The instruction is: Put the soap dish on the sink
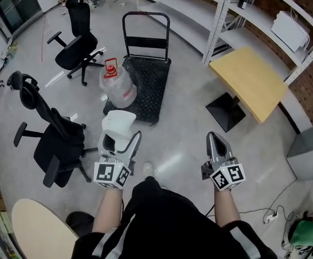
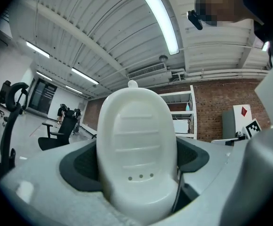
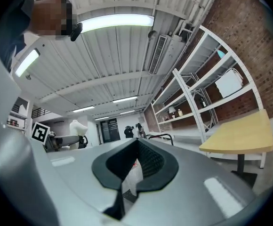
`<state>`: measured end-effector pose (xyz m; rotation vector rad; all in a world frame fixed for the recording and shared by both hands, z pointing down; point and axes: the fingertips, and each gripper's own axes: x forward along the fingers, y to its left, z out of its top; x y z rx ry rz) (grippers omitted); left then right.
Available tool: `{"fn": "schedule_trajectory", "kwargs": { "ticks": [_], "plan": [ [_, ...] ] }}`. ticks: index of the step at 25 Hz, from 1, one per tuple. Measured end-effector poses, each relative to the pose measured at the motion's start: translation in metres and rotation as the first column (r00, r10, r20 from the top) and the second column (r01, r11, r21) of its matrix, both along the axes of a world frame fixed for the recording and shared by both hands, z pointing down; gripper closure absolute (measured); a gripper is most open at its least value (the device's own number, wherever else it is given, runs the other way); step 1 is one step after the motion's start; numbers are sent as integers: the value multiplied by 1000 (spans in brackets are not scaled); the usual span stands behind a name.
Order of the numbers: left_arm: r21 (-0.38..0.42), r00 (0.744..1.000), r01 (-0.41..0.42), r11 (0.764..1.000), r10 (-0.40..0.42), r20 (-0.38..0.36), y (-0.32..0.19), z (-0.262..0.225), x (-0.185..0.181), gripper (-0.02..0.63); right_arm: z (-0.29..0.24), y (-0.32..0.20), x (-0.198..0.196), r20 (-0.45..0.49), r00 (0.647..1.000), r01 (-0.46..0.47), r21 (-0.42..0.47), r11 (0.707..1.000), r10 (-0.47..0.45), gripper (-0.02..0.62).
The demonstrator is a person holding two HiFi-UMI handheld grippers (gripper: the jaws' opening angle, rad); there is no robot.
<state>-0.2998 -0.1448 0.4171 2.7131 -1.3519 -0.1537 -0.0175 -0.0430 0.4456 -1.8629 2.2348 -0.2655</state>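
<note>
A white oval soap dish (image 1: 117, 124) with ribs and three small drain holes stands clamped between the jaws of my left gripper (image 1: 120, 140), which is shut on it. In the left gripper view the soap dish (image 2: 136, 149) fills the middle, upright, its lower end held by the dark pads (image 2: 82, 166). My right gripper (image 1: 216, 143) is held level beside it, shut and holding nothing; its jaws meet in the right gripper view (image 3: 135, 166). No sink shows in any view.
A black platform trolley (image 1: 146, 74) with a clear water jug (image 1: 117, 85) stands ahead. Two black office chairs (image 1: 76, 39) (image 1: 51, 136) are at the left. A yellow square table (image 1: 251, 81) and metal shelving (image 1: 264, 15) are at the right. A round beige tabletop (image 1: 38, 228) lies at bottom left.
</note>
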Motion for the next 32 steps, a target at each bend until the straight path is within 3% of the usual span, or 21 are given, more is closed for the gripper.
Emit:
{"fn": "schedule_trajectory", "kwargs": {
  "ticks": [12,23,32],
  "plan": [
    [3,981,-190,982,190,-29,-65,2,102,152,-7,-10,71,-29,985,-170,6,985,170,591],
    [28,931,-361,932,362,-37,-136,-1,189,152,-22,-56,125,-71,954,-291,13,957,291,591],
    [12,889,-456,890,456,-42,-155,4,240,152,-16,-57,153,-59,923,-381,-11,925,380,591]
  ]
}}
